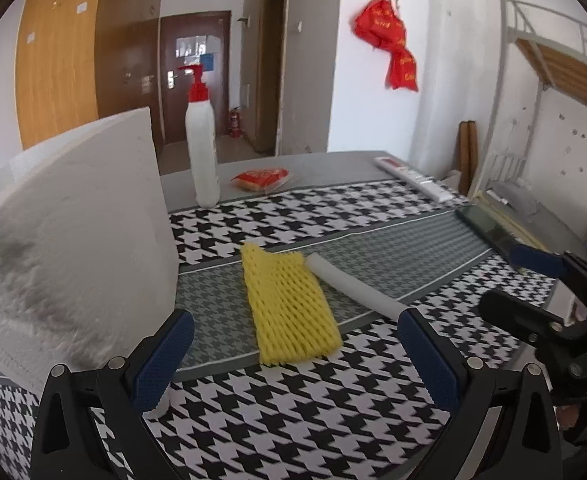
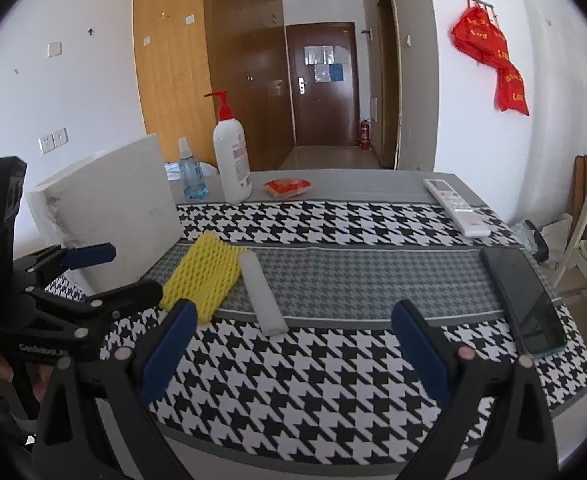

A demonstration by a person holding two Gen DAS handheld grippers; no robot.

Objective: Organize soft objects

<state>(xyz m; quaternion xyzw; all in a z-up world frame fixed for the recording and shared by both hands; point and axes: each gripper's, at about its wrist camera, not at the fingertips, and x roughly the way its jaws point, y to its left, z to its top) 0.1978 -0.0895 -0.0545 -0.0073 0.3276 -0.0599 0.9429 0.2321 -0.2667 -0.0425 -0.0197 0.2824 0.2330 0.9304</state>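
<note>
Pre-grasp: both grippers, left gripper (image 1: pixel 293 344) and right gripper (image 2: pixel 293 340), hover with jaws wide and empty at the surface (image 2: pixel 333 380) near edge; yellow foam net (image 1: pixel 289 304) and white foam tube (image 1: pixel 357 286) lie touching mid-surface beside the foam box (image 1: pixel 73 248), so next likely calls for closing on one.

White walls (image 2: pixel 93 100) catching daylight; wooden wardrobe (image 2: pixel 173 60) standing left; dark door (image 2: pixel 321 84) closing hallway end; red bags (image 2: pixel 493 52) hanging right; metal bunk frame (image 1: pixel 553 60) showing.
</note>
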